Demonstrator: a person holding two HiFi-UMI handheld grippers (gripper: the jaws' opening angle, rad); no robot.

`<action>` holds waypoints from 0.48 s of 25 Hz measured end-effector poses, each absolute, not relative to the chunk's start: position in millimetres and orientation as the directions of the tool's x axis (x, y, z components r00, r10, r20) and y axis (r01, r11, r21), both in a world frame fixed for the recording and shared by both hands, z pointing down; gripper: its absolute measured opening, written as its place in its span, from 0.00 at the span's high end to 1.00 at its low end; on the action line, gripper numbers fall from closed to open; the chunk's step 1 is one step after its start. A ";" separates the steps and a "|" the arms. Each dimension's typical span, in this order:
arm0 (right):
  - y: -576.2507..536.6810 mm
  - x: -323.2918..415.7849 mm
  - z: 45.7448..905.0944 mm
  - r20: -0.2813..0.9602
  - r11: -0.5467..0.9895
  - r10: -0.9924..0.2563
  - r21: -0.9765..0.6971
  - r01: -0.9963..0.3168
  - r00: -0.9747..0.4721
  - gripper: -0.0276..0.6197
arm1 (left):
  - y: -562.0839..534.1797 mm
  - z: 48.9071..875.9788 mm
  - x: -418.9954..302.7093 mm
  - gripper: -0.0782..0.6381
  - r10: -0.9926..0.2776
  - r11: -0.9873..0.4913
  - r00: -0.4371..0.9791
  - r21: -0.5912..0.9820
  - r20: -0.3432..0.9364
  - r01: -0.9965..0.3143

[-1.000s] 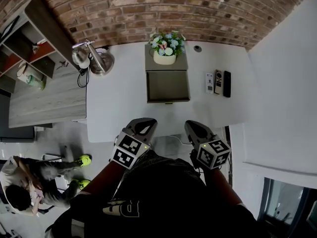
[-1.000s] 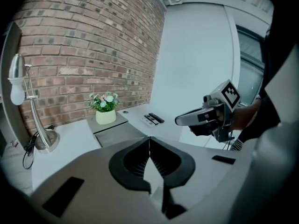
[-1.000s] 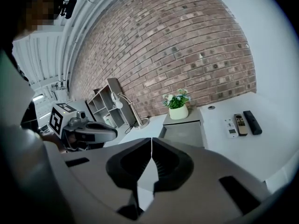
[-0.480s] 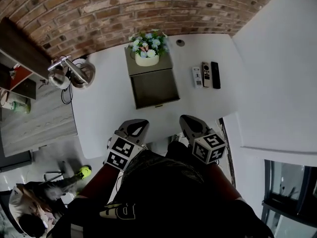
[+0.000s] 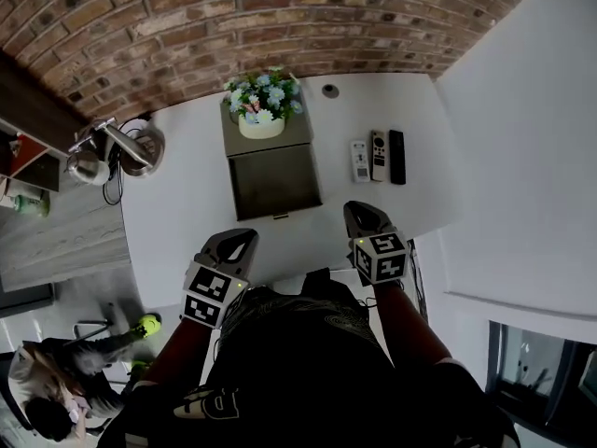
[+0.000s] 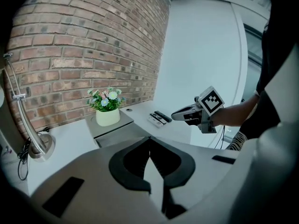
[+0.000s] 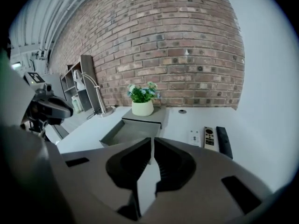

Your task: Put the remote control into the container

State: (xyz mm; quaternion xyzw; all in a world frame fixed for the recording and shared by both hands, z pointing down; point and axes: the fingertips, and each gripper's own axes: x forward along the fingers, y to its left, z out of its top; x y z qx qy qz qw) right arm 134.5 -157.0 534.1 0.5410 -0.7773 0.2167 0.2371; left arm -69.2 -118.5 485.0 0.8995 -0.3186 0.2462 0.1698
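1. A white table [image 5: 177, 222] stands against a brick wall [image 5: 233, 17]. A white wall [image 5: 522, 157] closes the right side, and a wood-grain side table [image 5: 56, 241] adjoins on the left.
2. Three remote controls [image 5: 378, 155] lie side by side on the table, to the right of the grey container [image 5: 273, 183] and apart from it. A flowerpot [image 5: 261, 124] sits on the container's far end.
3. The left tool [image 5: 242, 238] and the right tool [image 5: 360, 210] hover over the table's near edge, both clenched on nothing.
4. Only the head view shows a person [image 5: 56, 390] down on the floor. Only the left gripper view shows the right tool from the side.
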 end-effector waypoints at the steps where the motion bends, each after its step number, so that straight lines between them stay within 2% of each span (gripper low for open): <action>1: -164.7 142.0 543.4 0.617 0.320 -0.732 -0.064 -0.945 -0.289 0.94 | -122.4 488.3 -67.1 0.88 -0.497 -0.728 0.665 0.149 0.558 -0.669; 8: -218.7 195.0 603.7 0.684 0.279 -0.700 -0.007 -0.960 -0.208 0.93 | -157.1 516.9 -47.6 0.88 -0.531 -0.660 0.579 0.127 0.619 -0.741; 12: -245.5 212.0 635.9 0.730 0.260 -0.655 -0.027 -0.965 -0.197 0.78 | -169.9 527.6 -42.7 0.88 -0.531 -0.628 0.540 0.124 0.653 -0.768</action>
